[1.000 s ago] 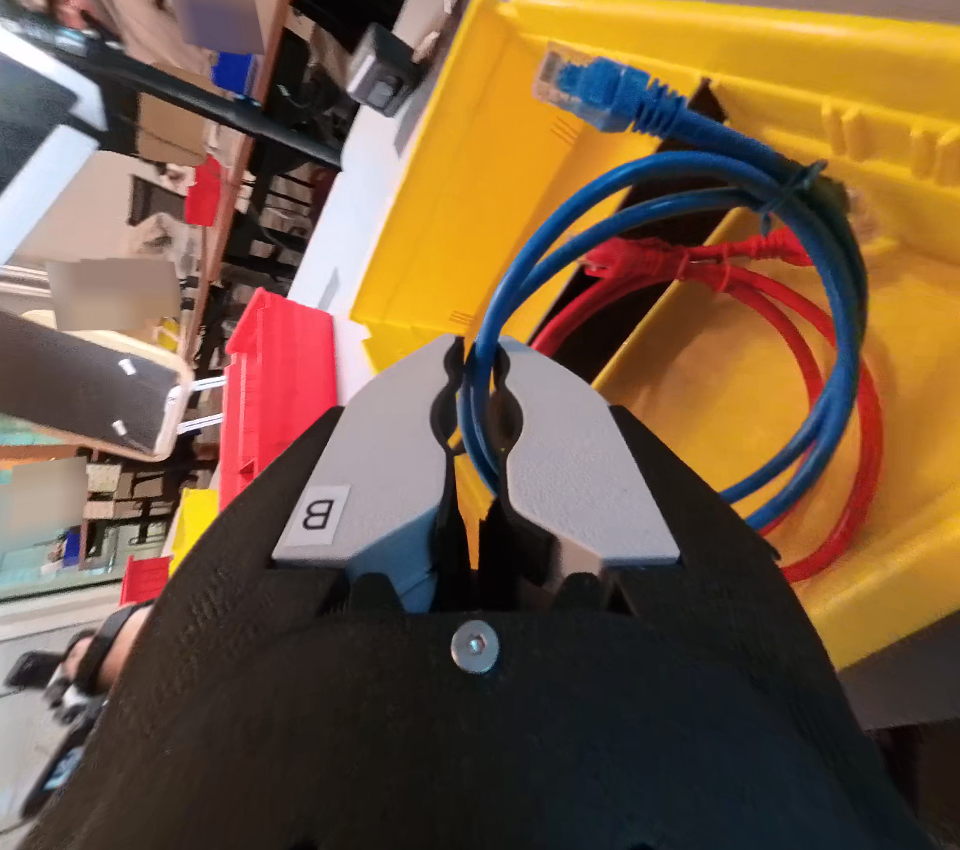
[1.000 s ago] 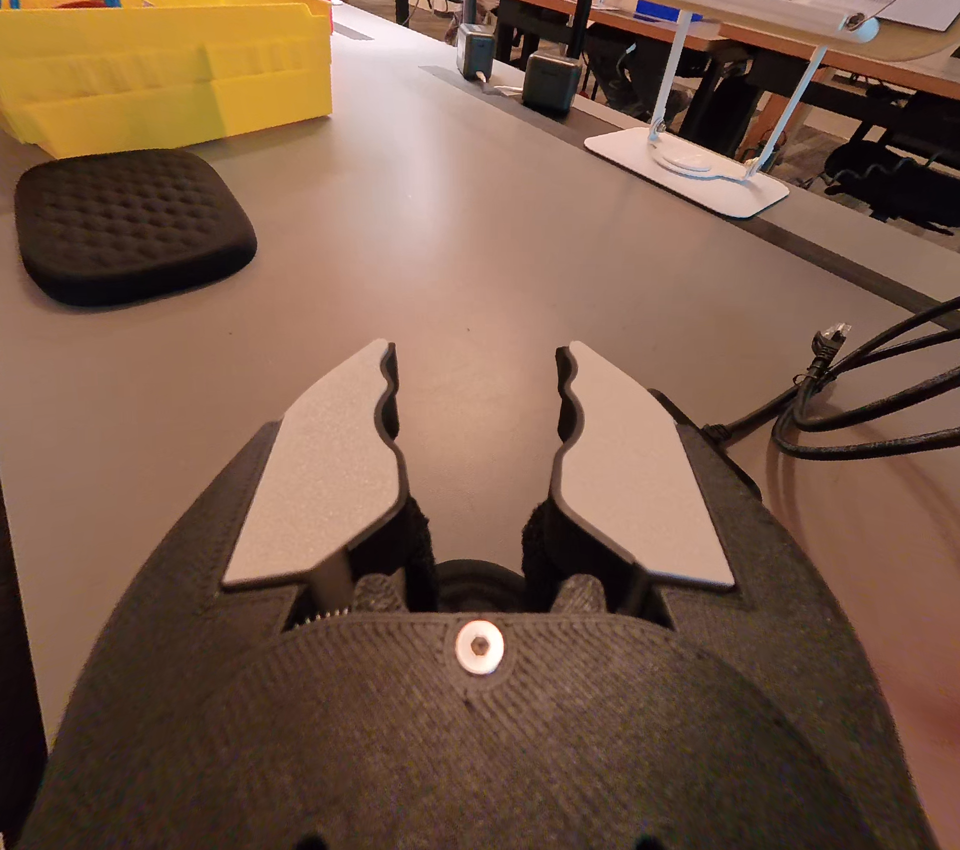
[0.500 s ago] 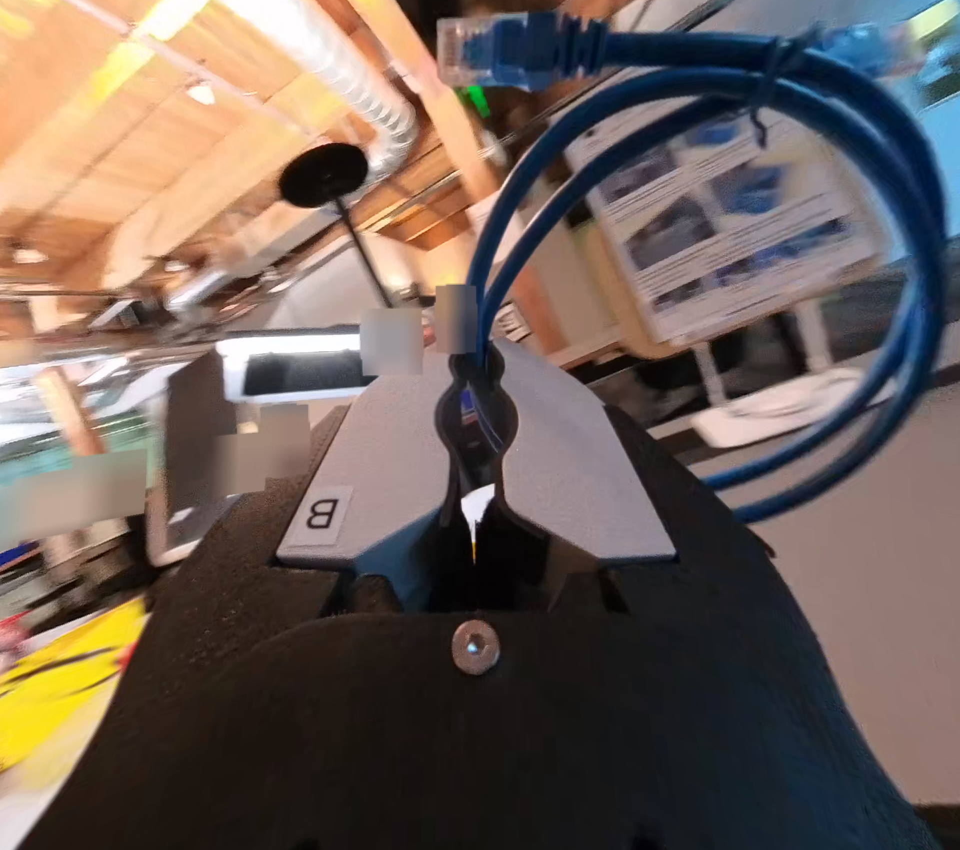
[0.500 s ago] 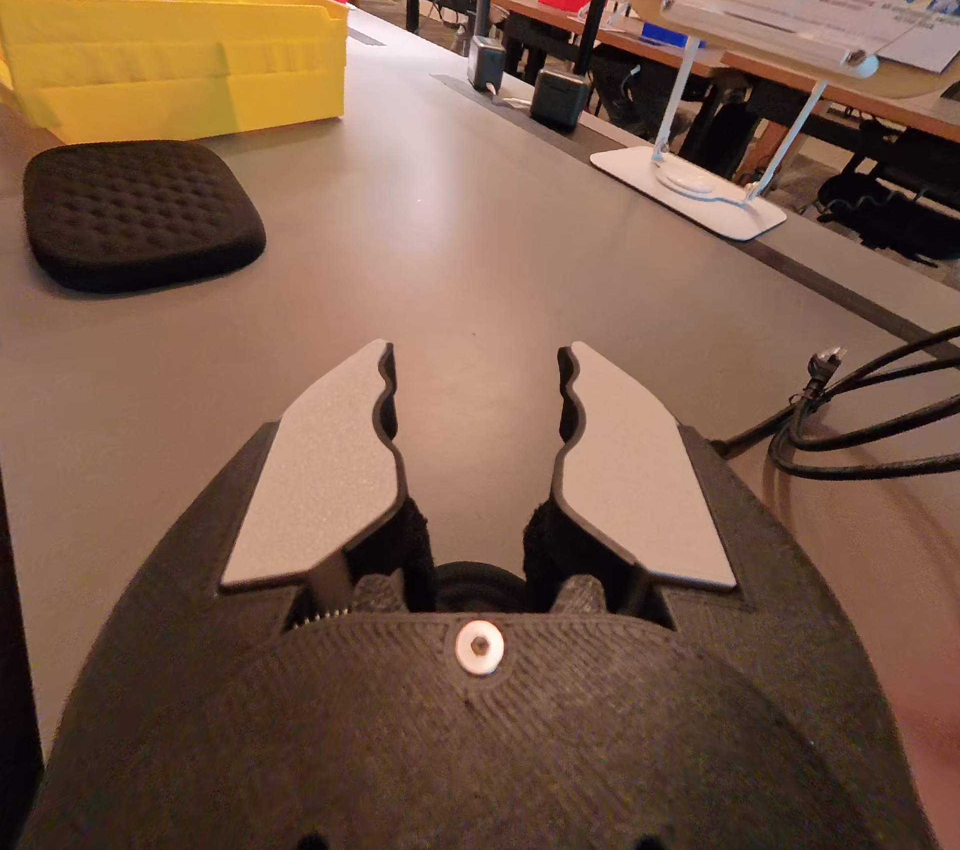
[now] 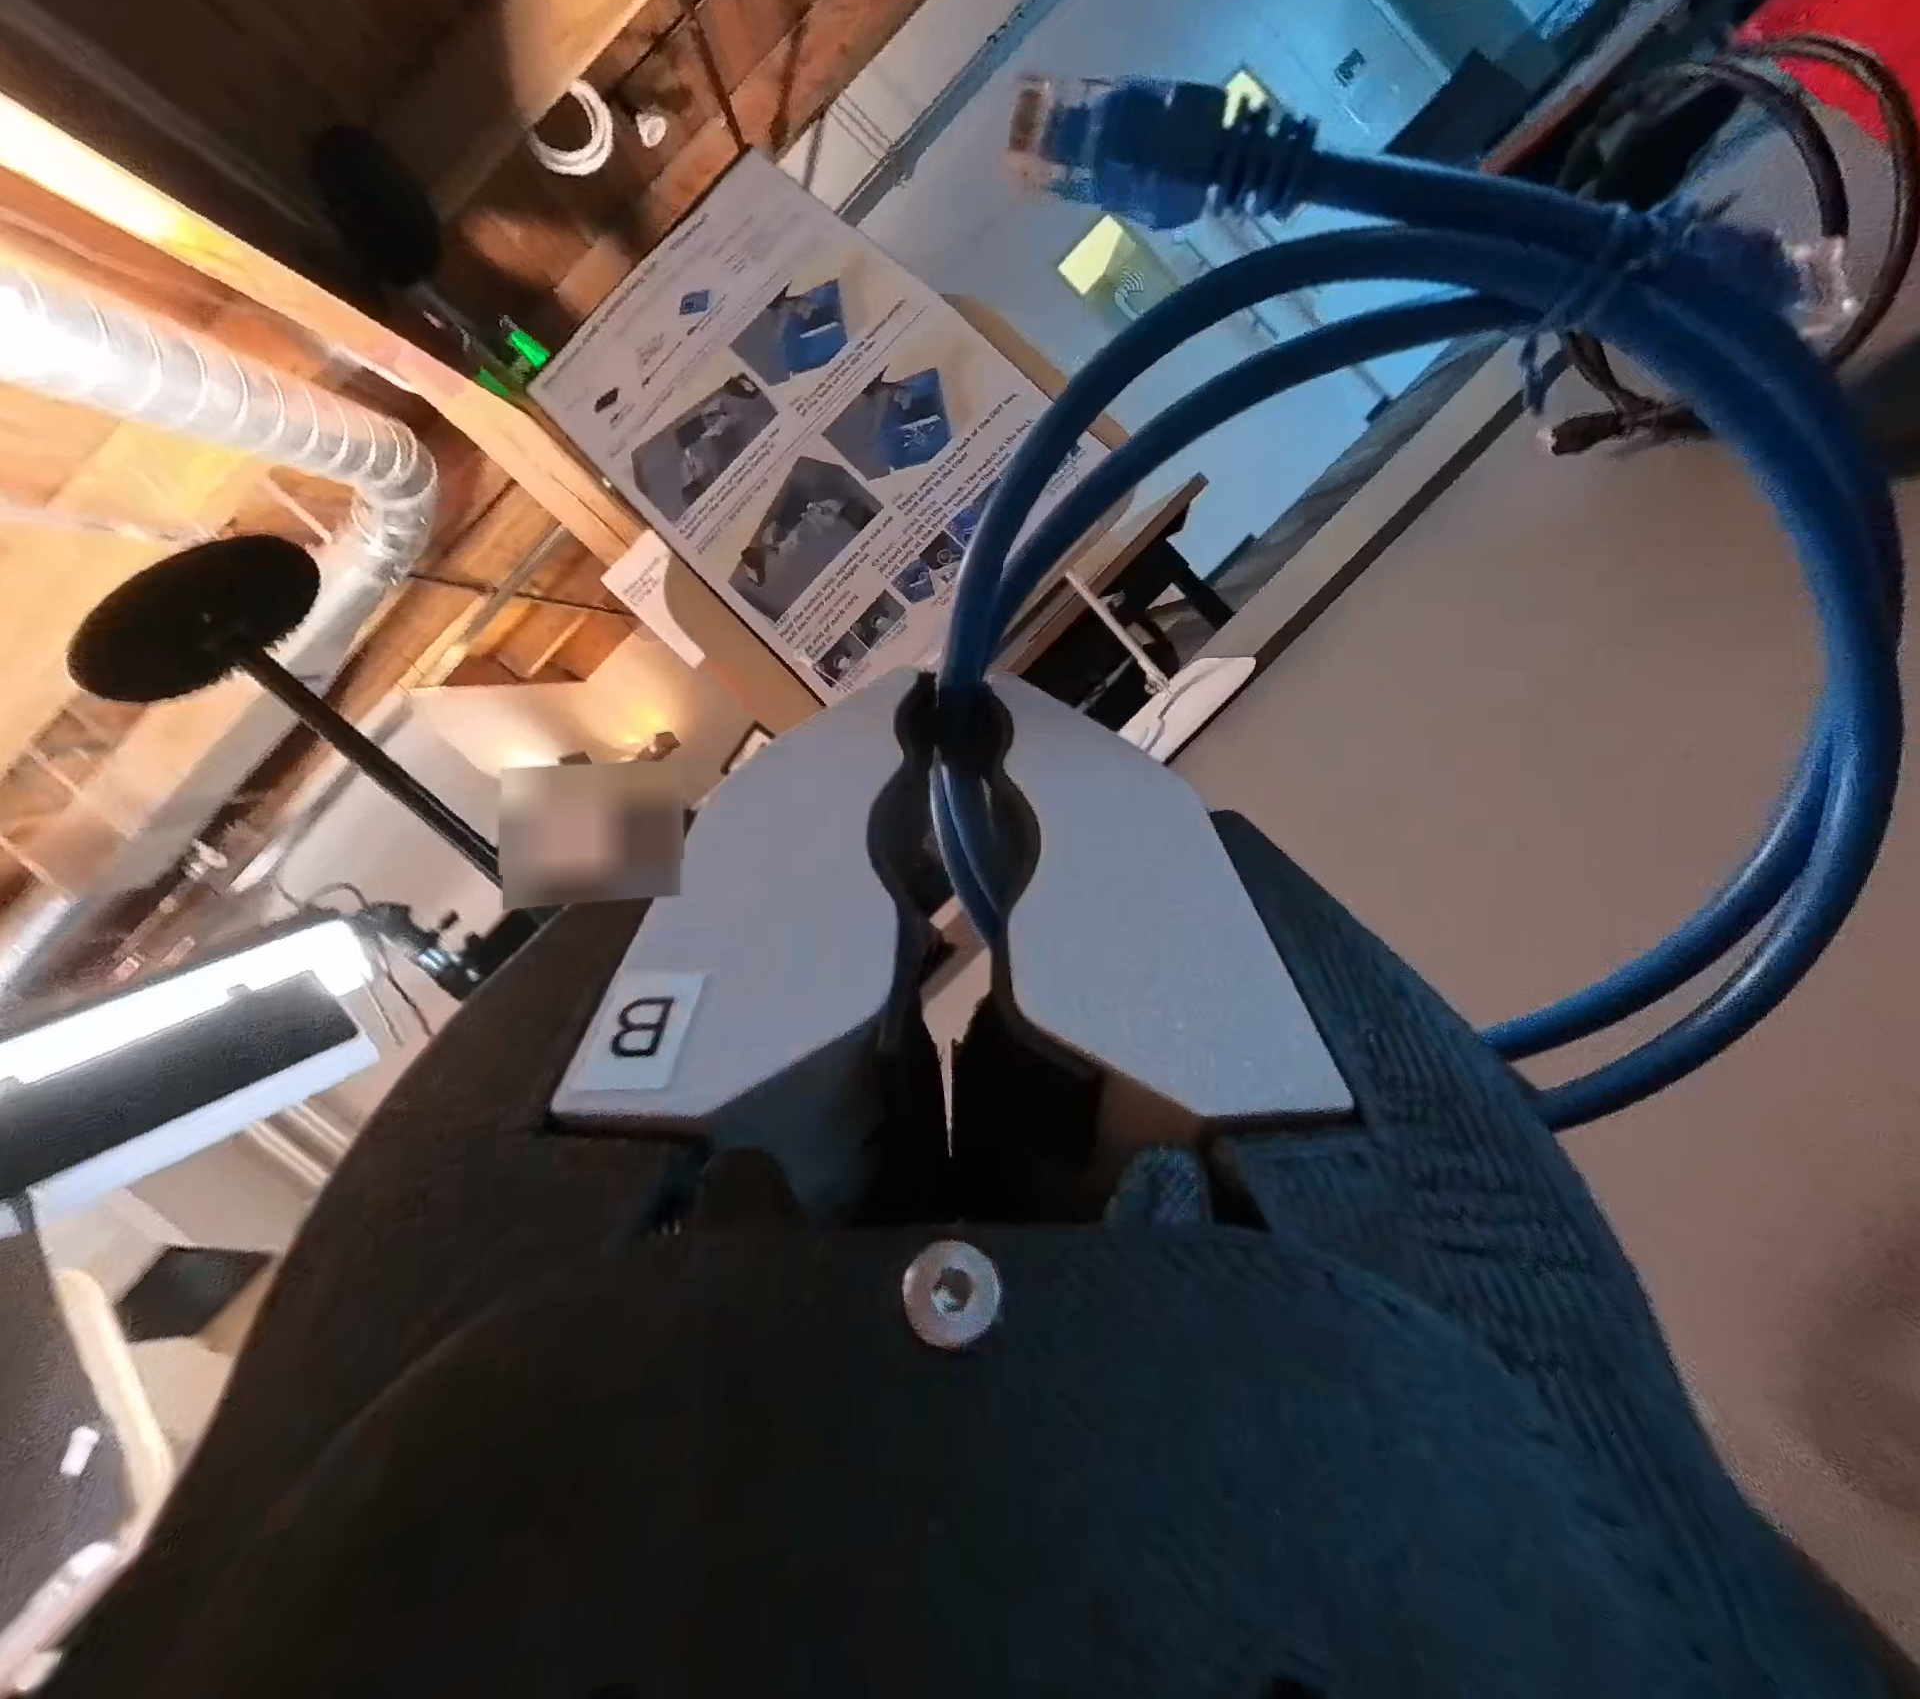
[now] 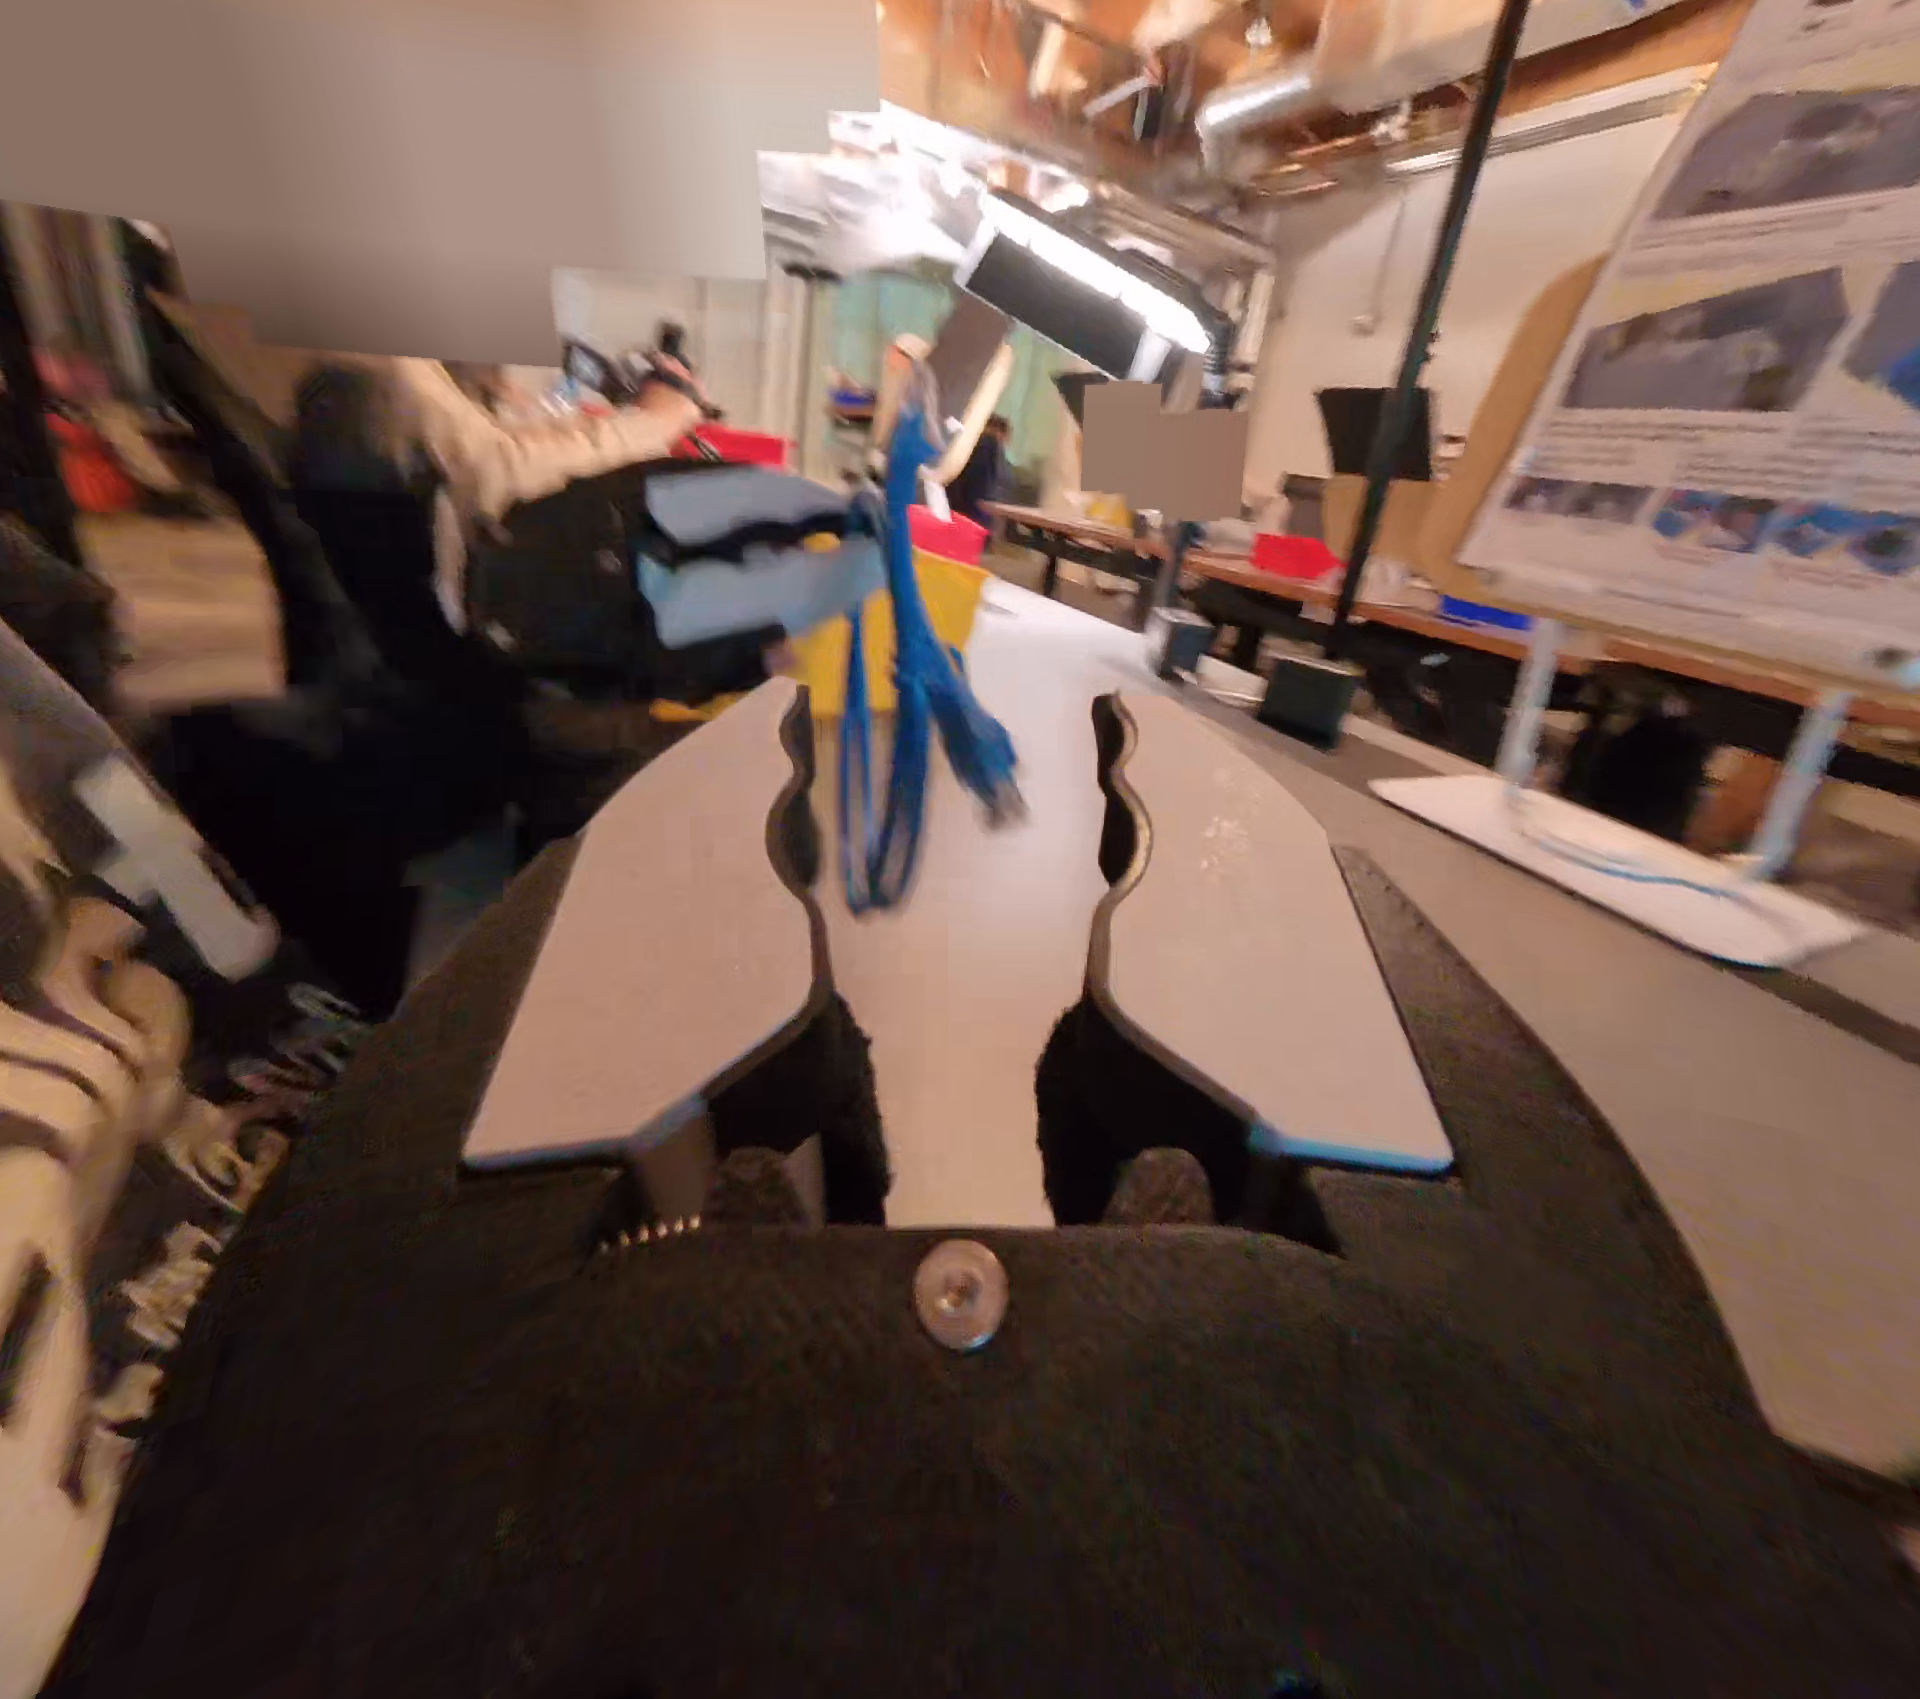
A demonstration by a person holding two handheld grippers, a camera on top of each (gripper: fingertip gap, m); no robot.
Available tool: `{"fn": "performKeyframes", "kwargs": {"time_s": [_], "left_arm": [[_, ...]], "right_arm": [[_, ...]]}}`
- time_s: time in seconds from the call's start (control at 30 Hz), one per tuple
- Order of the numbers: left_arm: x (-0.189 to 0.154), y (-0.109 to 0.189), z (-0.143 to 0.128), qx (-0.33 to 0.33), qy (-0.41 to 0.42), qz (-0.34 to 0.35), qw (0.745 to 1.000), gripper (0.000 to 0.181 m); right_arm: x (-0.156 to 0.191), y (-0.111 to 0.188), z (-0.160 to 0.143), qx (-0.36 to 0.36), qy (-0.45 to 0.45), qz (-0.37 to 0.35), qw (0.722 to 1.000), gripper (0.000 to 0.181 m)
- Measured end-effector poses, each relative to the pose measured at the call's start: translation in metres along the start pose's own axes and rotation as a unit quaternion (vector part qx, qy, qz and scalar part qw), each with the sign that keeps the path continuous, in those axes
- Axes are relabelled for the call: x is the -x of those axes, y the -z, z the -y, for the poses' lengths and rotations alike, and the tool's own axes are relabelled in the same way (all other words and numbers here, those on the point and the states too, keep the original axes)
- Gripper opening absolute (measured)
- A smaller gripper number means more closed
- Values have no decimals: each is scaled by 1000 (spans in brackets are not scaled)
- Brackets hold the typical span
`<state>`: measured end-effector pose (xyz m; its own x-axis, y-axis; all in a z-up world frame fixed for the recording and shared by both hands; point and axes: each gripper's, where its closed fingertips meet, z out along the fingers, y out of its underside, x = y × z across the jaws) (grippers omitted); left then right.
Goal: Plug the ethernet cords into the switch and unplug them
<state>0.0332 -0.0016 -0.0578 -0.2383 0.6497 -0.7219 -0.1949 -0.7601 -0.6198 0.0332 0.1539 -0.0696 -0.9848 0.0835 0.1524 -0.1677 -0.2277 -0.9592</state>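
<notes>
A workshop with a wooden beam ceiling and silver ducting stands behind a long grey table (image 6: 1039, 818), with more benches farther back. The blue cord (image 5: 1860, 714), a coiled ethernet lead bound by a tie near its top, hangs in the air above the table. The left gripper (image 5: 951, 714) is clamped on two strands of the coil right at its tips, so the loop swings out toward 3 o'clock and one clear-tipped plug (image 5: 1101, 137) points toward 9 o'clock at the top of the left wrist view. Holding it by the loop is fine for carrying but, I judge, no good for plugging in; a plug end must be taken.

The right gripper (image 6: 945, 787) is empty, its jaws spread wide and aimed at the dangling coil, probably ready to receive it. In its view the left gripper sits at 10 o'clock, with a yellow bin (image 6: 935, 610) behind the cord. An instruction board on a white stand (image 6: 1714, 402) sits at 2 o'clock. Black cables (image 5: 1714, 122) lie at the table's far end. No switch is visible.
</notes>
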Motion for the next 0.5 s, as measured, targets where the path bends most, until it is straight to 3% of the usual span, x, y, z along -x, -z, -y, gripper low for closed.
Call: {"fn": "performKeyframes", "kwargs": {"time_s": [0.1, 0.4, 0.47, 0.5], "left_arm": [[-5, 0, 5, -6, -47, -2, 999, 7], [-1, 5, 9, -18, -125, 31, 992, 7], [-2, 5, 10, -21, -133, 31, 990, 7], [-3, 6, 10, -22, -134, 30, 990, 7]], "right_arm": [[15, -19, 8, 15, -57, 51, 997, 53], [29, -73, 4, 207, 1, 107, 972, 46], [27, -77, -7, 268, 21, 109, 957, 35], [25, -78, -10, 285, 43, 108, 952, 16]]}}
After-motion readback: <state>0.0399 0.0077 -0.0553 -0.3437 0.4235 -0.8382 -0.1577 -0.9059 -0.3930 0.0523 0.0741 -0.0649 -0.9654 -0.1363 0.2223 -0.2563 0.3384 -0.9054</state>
